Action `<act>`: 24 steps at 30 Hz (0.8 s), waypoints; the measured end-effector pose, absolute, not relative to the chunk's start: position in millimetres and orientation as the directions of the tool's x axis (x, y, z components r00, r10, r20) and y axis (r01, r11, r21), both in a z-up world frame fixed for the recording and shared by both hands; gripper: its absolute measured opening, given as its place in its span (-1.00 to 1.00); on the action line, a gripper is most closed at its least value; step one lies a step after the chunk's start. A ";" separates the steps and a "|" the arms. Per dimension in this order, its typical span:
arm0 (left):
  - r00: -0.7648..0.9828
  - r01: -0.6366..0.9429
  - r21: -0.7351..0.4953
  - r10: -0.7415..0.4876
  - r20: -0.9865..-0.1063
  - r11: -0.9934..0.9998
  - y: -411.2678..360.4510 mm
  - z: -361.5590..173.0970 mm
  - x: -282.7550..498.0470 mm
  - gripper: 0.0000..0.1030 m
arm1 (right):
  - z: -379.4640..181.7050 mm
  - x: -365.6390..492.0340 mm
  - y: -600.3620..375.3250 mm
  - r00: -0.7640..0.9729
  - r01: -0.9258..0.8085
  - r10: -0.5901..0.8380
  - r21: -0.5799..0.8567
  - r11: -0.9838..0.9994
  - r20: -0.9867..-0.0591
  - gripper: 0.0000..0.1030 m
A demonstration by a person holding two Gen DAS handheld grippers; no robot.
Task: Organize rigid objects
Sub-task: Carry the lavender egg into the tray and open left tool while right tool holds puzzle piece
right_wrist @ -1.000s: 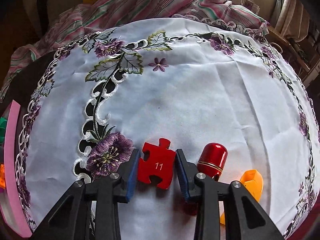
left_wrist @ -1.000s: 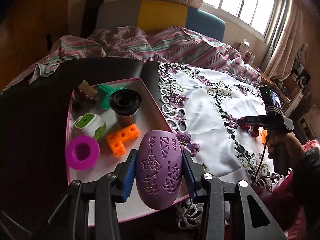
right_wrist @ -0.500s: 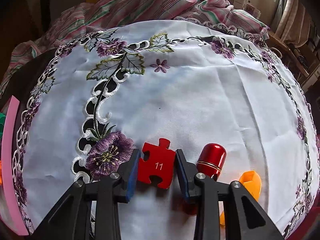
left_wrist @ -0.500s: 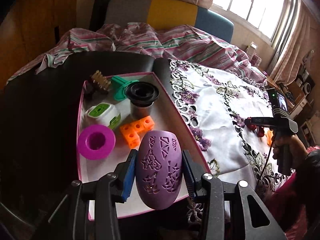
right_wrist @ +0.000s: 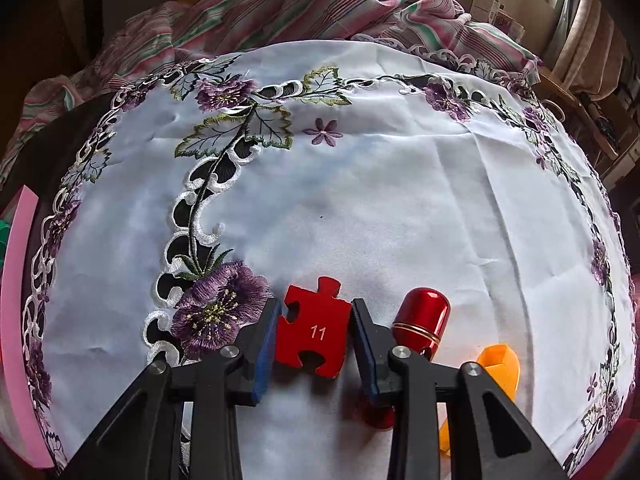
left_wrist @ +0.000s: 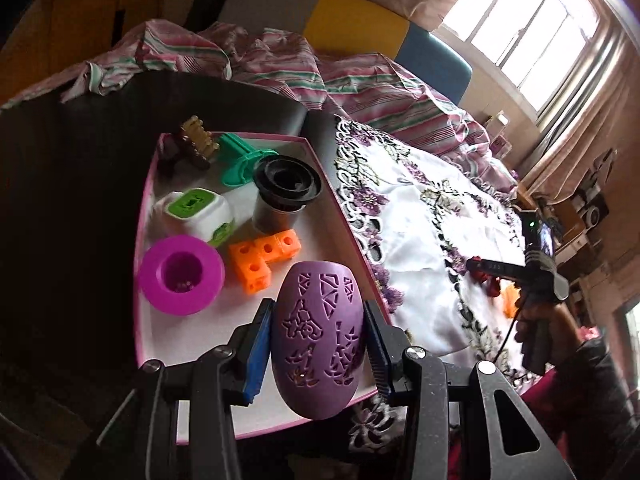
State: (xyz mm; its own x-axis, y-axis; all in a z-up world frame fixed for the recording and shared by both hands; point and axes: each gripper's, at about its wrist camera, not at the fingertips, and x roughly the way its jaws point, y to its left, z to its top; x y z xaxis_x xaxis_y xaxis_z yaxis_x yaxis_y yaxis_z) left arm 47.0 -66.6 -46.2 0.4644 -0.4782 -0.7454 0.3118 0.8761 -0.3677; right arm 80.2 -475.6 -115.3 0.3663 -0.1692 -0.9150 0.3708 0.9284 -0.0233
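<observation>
A white embroidered cloth (right_wrist: 400,208) covers the bench, a pink tray (left_wrist: 344,216) of toys beside it. The left tool (left_wrist: 318,344) pinches a purple egg (left_wrist: 318,332) over the tray. The right tool (right_wrist: 314,338) clamps a red puzzle piece (right_wrist: 312,332) marked "11", a red capsule (right_wrist: 420,320) just beside.
</observation>
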 end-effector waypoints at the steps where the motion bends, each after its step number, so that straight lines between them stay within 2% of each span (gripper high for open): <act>1: 0.458 0.313 -0.382 -0.490 -0.742 0.870 -68.9 -46.8 49.6 -0.15 | -115.2 80.2 -475.8 0.366 0.371 -0.169 -0.023 0.928 -0.915 -0.33; 6: 0.444 0.333 -0.374 -0.494 -0.747 0.865 -88.3 -55.7 61.0 -0.15 | -115.5 80.5 -475.7 0.366 0.372 -0.163 -0.016 0.928 -0.916 -0.33; 9: 0.449 0.338 -0.329 -0.459 -0.767 0.882 -102.6 -64.3 73.6 -0.15 | -115.8 80.6 -475.4 0.365 0.370 -0.164 -0.019 0.929 -0.917 -0.33; 18: 0.402 0.282 -0.341 -0.433 -0.807 0.897 -116.0 -95.6 113.4 -0.17 | -115.9 80.8 -474.1 0.364 0.363 -0.167 -0.026 0.931 -0.916 -0.33; 24: 0.437 0.303 -0.304 -0.415 -0.798 0.903 -115.8 -89.2 109.0 -0.10 | -115.7 81.2 -473.6 0.364 0.360 -0.171 -0.031 0.932 -0.916 -0.33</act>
